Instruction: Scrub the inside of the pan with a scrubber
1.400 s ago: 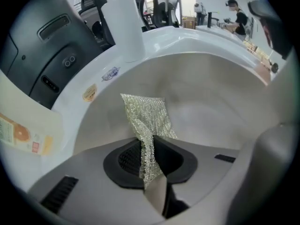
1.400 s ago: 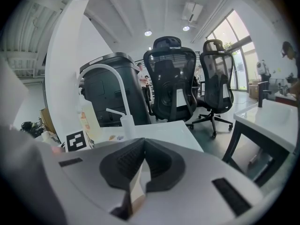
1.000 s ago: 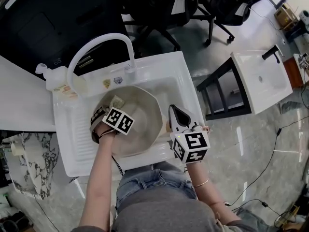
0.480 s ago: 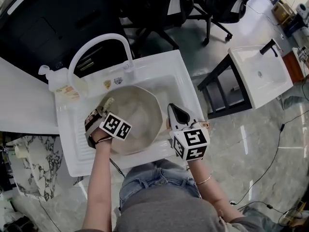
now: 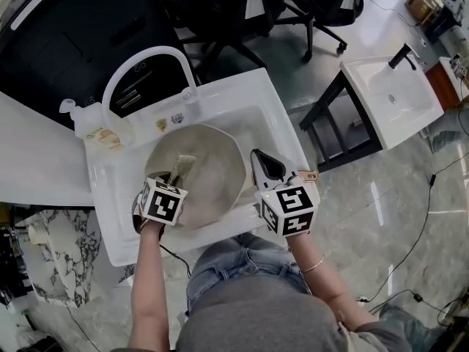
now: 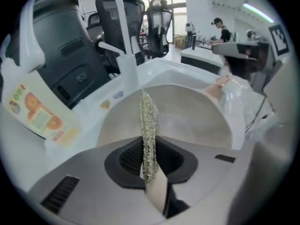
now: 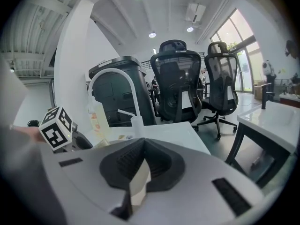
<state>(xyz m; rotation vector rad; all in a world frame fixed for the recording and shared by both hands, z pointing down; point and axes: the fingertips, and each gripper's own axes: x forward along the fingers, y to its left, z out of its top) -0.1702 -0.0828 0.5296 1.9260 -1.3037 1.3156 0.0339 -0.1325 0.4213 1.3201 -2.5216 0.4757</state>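
Note:
A wide beige pan (image 5: 212, 174) lies in the white sink (image 5: 253, 112). My left gripper (image 5: 174, 176) is over the pan's left side, shut on a silvery mesh scrubber (image 5: 183, 164) that reaches down into the pan. In the left gripper view the scrubber (image 6: 149, 121) stands on edge between the jaws of the left gripper (image 6: 150, 156), with the pan's inside (image 6: 192, 121) beyond it. My right gripper (image 5: 258, 157) sits at the pan's right rim with its jaws shut. The right gripper view shows that right gripper (image 7: 140, 170) with nothing between its jaws. A tan handle piece (image 5: 308, 174) shows beside it.
A white arched faucet (image 5: 146, 61) rises at the sink's back. A soap bottle (image 5: 91, 123) stands at the back left, and a ribbed drainboard (image 5: 117, 211) lies left of the bowl. Office chairs (image 5: 293, 6) stand beyond. A second basin on a black stand (image 5: 388, 97) is at right.
The left gripper swung the scrubber out to the pan's left wall, then back toward the middle, while drawing nearer to me. The right gripper stayed at the right rim.

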